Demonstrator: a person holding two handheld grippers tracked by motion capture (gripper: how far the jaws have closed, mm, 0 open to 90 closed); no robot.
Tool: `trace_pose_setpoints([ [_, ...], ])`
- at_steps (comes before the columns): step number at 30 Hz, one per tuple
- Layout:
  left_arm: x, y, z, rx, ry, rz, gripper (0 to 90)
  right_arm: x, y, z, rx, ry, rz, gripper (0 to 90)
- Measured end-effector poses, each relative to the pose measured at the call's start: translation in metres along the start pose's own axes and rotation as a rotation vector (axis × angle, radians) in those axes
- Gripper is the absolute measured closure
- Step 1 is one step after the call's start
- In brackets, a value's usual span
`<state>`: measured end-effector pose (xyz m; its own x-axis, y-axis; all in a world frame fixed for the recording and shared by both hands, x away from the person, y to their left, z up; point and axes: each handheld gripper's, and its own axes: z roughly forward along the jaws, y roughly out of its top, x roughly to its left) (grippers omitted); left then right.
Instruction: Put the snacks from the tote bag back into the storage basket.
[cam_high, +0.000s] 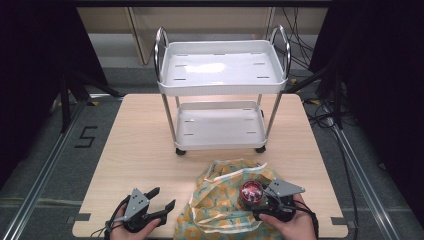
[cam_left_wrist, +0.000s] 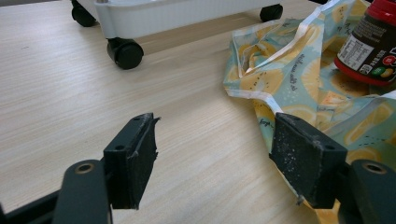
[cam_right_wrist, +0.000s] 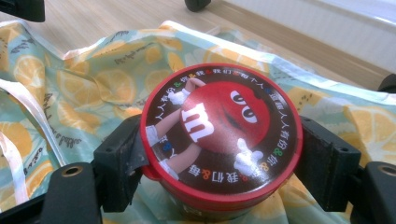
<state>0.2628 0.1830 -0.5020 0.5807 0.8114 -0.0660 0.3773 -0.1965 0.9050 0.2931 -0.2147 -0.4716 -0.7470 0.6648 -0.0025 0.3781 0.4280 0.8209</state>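
Pale wooden surface (cam_high: 140, 150) carries everything. Nearest, the left tongs (cam_high: 161, 198) stand spread wide and empty, low over bare wood just beside the lemon-print bag (cam_high: 220, 200). The right tongs (cam_right_wrist: 219, 158) pinch a red-lidded candy jar (cam_right_wrist: 220, 133) by its sides; it stands upright, lid up, on the bag near the front edge. Beyond lies open wood, then a white two-shelf cart (cam_high: 222, 75) toward the far edge.

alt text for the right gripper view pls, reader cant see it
The right gripper has its two black jaws closed on a round jar with a red cartoon candy lid, held over a lemon-print bag. Behind them lie the wooden table and the white base of a cart.
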Motion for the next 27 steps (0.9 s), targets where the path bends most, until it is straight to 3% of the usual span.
trace_pose_setpoints([
  [9, 0.0004, -0.0002, 0.0006, -0.010, -0.006, -0.002, 30.4, -0.0008, 0.0020, -0.0019, -0.005, 0.008, 0.000, 25.9],
  [13, 0.0006, -0.0002, 0.0007, -0.010, -0.007, -0.001, 30.4, -0.0012, 0.0027, -0.0032, -0.015, -0.015, -0.006, 25.9],
  [15, 0.0000, 0.0000, 0.0002, -0.010, -0.006, -0.007, 30.5, 0.0012, 0.0029, -0.0046, -0.005, -0.009, 0.029, 25.9],
  [17, -0.0006, 0.0001, 0.0007, -0.019, -0.008, -0.015, 30.5, -0.0009, 0.0035, -0.0047, -0.007, -0.007, 0.008, 25.9],
  [22, 0.0003, 0.0006, -0.0009, -0.013, -0.002, -0.002, 30.6, -0.0013, 0.0040, -0.0051, -0.016, -0.017, 0.005, 25.9],
  [23, 0.0004, 0.0008, -0.0014, -0.013, 0.001, 0.000, 30.6, 0.0006, 0.0041, -0.0055, -0.012, -0.014, 0.027, 25.9],
  [24, 0.0005, 0.0007, -0.0015, -0.012, 0.001, 0.000, 30.6, -0.0016, 0.0047, -0.0051, -0.027, -0.018, -0.006, 25.9],
  [27, 0.0006, 0.0006, -0.0014, -0.013, -0.001, -0.001, 30.6, -0.0020, 0.0064, -0.0063, -0.028, -0.018, -0.007, 25.9],
])
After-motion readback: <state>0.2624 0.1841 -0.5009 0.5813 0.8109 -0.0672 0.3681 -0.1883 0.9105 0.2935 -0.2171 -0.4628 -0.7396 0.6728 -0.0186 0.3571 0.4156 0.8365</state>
